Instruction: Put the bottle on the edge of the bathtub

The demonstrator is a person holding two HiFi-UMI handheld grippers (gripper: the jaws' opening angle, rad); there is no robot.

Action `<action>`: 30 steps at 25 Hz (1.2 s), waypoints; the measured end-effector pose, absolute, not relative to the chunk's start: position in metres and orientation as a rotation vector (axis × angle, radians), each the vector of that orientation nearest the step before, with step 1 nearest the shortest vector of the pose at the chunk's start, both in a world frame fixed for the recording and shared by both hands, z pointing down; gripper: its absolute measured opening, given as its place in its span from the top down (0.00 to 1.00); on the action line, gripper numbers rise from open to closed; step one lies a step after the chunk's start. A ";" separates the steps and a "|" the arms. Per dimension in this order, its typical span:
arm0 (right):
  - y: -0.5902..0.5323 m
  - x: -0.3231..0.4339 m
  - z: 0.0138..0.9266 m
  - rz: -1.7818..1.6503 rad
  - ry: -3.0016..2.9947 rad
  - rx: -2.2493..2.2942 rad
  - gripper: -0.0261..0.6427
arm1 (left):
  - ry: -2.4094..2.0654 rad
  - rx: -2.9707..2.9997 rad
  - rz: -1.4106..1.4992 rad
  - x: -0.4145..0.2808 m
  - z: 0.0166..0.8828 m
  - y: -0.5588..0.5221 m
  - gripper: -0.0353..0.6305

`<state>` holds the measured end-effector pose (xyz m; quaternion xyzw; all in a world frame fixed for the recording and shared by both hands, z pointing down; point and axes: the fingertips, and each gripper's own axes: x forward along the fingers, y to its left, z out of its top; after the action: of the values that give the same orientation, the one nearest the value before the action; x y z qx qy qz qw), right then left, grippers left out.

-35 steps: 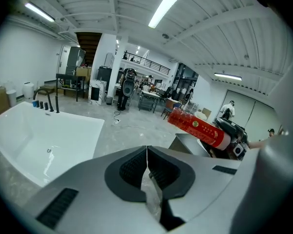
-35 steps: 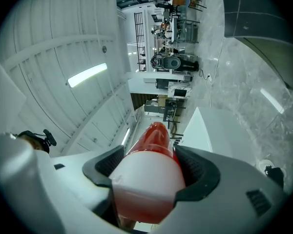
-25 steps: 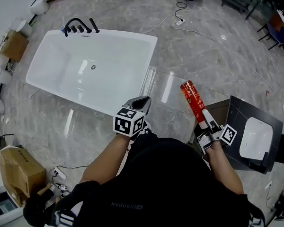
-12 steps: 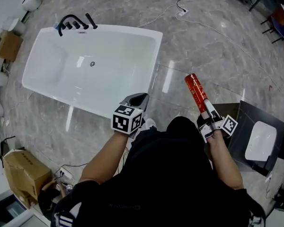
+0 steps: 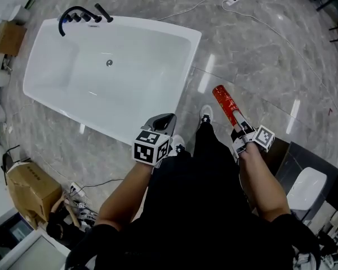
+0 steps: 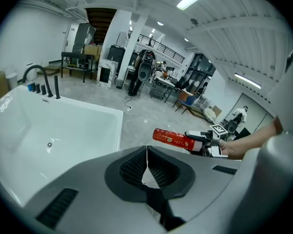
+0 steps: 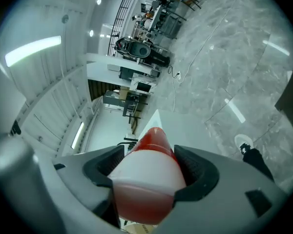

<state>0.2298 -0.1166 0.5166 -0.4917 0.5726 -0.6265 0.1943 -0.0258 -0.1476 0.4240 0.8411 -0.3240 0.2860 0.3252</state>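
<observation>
Person has stepped closer: right gripper (image 5: 240, 133) pinches red cylindrical bottle (image 5: 225, 106), now nearer white rectangular bathtub (image 5: 190, 61) upper left, not yet placed. Left gripper (image 5: 162, 121) jaws pressed together, empty.

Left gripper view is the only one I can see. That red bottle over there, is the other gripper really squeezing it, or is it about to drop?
Observer: It looks well held. The right gripper view shows the right gripper shut on the red bottle's white end, with a jaw pressed to each side.
Operator: Is it above the bathtub yet?
Observer: No. In the head view the red bottle hangs over the marble floor, off to the right of the bathtub rim.
Operator: What's down there near it?
Observer: The person's white shoe, just left of the red bottle in the head view.
</observation>
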 end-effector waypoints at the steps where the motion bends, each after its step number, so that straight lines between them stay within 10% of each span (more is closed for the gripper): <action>1: -0.126 0.234 0.533 -1.788 1.616 -1.404 0.47 | -0.850 2.187 0.767 -0.023 0.433 -0.153 0.92; 30: -0.292 0.222 0.900 -1.968 3.236 -1.564 0.48 | -0.703 1.849 0.942 0.094 0.682 -0.206 0.92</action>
<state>0.2216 -0.2917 0.8999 -0.3389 0.7012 -0.4264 -0.4601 0.0937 -0.2057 0.6822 0.7503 -0.2854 0.3821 0.4578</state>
